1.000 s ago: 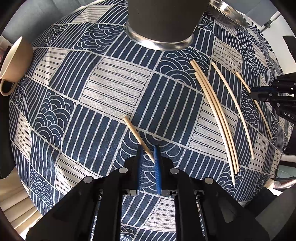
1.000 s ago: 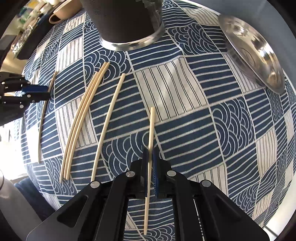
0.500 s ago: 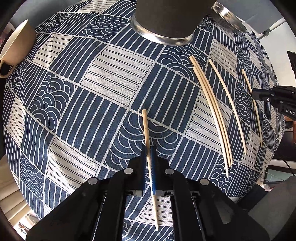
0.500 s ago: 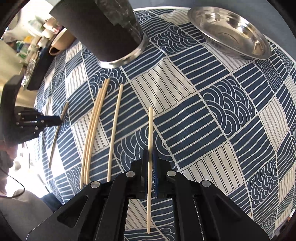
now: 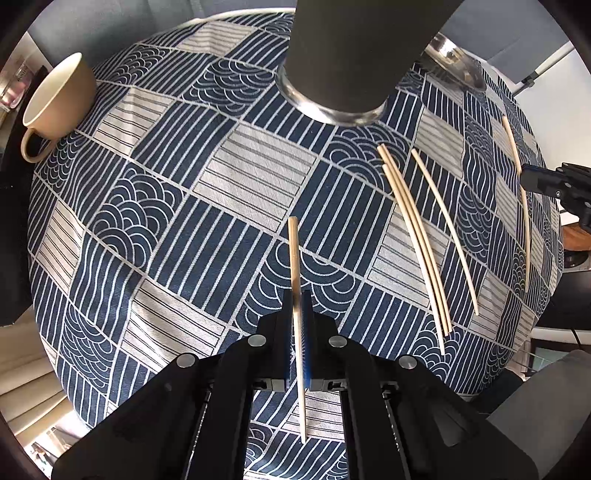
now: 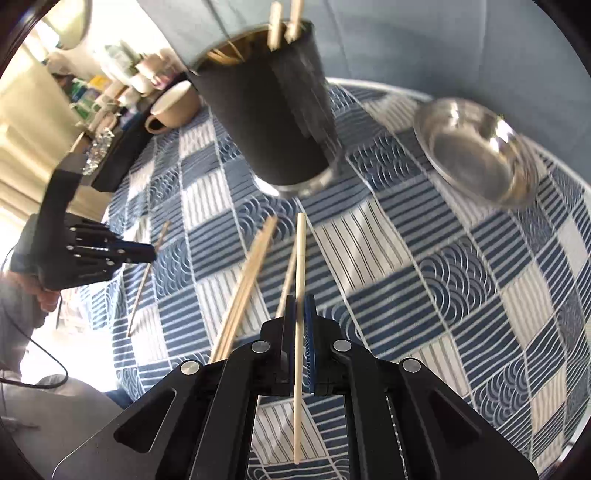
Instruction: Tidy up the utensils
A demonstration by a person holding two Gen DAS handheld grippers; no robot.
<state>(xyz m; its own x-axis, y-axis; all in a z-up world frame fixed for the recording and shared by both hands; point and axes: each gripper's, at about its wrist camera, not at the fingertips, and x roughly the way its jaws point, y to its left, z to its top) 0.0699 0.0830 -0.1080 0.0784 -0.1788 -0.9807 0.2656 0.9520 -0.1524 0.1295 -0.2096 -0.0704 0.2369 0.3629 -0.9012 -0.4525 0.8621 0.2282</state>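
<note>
Your left gripper (image 5: 298,314) is clamping one chopstick (image 5: 294,258) | your right gripper (image 6: 300,317) is clamping another chopstick (image 6: 300,266) | both are hanging above the patterned tablecloth (image 5: 166,221) | loose chopsticks (image 5: 417,236) are lying between the grippers | the black holder (image 6: 273,122) is standing ahead, the steel dish (image 6: 476,151) near the table edge.

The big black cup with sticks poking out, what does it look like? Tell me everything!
The black cup is a tall, dark, matte holder, wider at its open top than at its foot, where a shiny metal ring circles it. It stands on the blue-and-white patterned tablecloth, near a tan mug and a steel dish. At least two pale wooden sticks poke out of its top. Neither gripper touches it.
</note>
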